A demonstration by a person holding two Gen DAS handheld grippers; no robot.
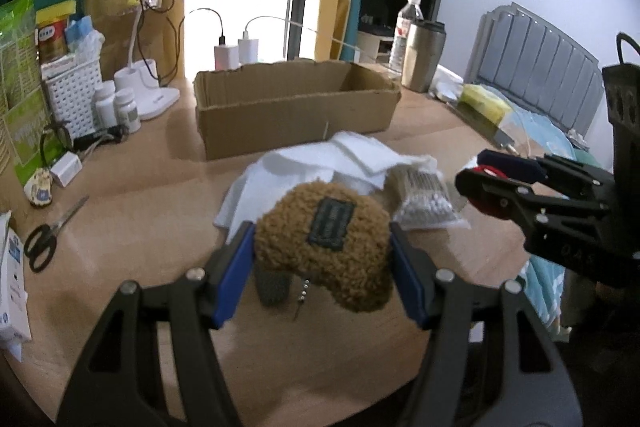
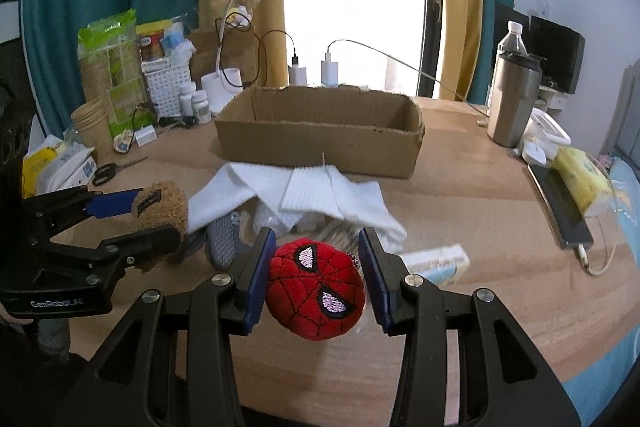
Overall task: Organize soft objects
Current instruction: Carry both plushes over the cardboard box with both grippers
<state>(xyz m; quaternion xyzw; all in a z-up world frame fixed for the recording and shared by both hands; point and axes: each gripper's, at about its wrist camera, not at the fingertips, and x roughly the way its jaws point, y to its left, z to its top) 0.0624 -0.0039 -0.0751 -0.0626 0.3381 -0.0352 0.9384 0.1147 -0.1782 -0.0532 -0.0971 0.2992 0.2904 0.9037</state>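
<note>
The brown fuzzy plush point(image 1: 324, 243) is being squeezed across its middle by the left gripper point(image 1: 322, 267), and the red spider-mask plush point(image 2: 316, 291) is being clamped in the right gripper point(image 2: 316, 283). Both look light and squishy, so they're probably best pinched mid-body. The cardboard box point(image 2: 320, 143) is waiting at 12 o'clock, past the white cloths point(image 2: 300, 195).

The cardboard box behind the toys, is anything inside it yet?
No, the cardboard box shows only bare walls inside, as far as the right wrist view reveals.

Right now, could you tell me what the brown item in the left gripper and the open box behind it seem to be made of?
The brown plush looks like curly, matte fleece over soft filling, with a dark sewn patch; it bulges between the pads. The box is bare brown corrugated cardboard, judging by its ribbed walls and ragged, torn rim.
</note>
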